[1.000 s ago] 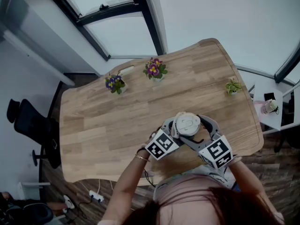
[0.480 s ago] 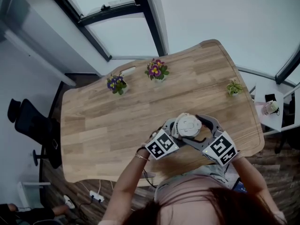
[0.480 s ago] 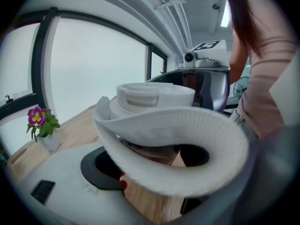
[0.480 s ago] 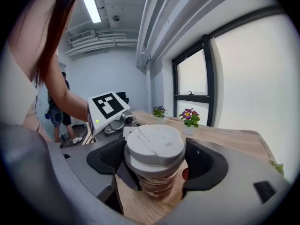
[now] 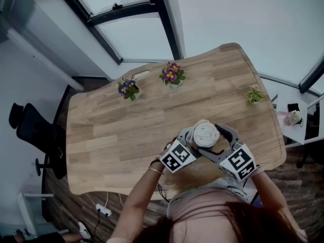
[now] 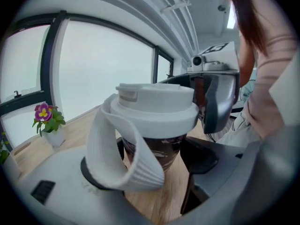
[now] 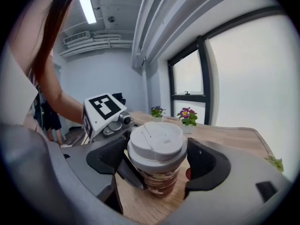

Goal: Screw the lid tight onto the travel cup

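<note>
Head view: at the bench (image 5: 116, 135) (its near edge), left gripper (image 6: 159, 153) clamps the upright travel cup (image 6: 152, 146), right gripper (image 7: 159, 161) closed round its white lid (image 7: 157, 139).

Wooden table (image 5: 116, 135), three small potted plants (image 5: 171, 75) (two flowering), big windows (image 5: 136, 39), black office chair (image 5: 31, 130)

Right tool (image 5: 216, 142) slightly farther right.

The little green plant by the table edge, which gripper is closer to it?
Right. The right gripper holds the travel cup's lid from the side facing the green plant; the left gripper grips the cup from the far side, farther away.
</note>
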Demonstrator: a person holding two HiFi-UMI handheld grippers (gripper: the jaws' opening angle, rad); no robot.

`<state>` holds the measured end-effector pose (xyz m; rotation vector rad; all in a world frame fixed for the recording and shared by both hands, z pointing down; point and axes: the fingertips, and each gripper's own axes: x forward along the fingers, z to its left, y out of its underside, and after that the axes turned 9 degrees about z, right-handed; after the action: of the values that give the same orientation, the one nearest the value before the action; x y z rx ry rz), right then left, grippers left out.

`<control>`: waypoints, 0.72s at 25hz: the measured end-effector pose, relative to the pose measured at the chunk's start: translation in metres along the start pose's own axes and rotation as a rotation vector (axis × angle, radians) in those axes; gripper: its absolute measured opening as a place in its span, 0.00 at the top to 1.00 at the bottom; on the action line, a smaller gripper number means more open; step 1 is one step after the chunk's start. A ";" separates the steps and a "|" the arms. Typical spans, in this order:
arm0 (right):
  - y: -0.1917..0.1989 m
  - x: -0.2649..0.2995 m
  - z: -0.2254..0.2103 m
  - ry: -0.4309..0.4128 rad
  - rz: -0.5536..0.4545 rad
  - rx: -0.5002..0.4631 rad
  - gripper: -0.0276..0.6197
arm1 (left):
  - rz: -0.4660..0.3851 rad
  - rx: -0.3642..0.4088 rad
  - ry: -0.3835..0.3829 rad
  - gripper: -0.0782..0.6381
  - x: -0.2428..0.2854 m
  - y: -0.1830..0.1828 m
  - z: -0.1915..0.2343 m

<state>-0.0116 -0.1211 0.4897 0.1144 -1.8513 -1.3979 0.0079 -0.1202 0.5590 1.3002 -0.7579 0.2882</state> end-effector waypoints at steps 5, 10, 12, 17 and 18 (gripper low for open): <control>0.002 0.002 0.000 -0.117 0.080 -0.138 0.38 | 0.031 0.057 0.053 0.39 -0.001 0.002 -0.003; -0.002 0.003 0.000 -0.100 0.063 -0.144 0.38 | 0.013 0.039 0.014 0.39 0.000 0.000 0.000; -0.004 0.002 -0.002 -0.038 0.031 -0.102 0.38 | 0.003 0.022 -0.009 0.39 0.001 -0.001 0.001; -0.004 0.002 -0.006 0.130 -0.013 0.001 0.38 | -0.011 -0.015 -0.063 0.39 0.001 -0.002 0.004; -0.004 0.002 -0.006 0.146 -0.018 0.012 0.38 | -0.015 -0.023 -0.070 0.39 0.001 -0.002 0.005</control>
<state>-0.0103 -0.1285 0.4883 0.2332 -1.7426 -1.3537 0.0084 -0.1254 0.5586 1.2995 -0.8084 0.2219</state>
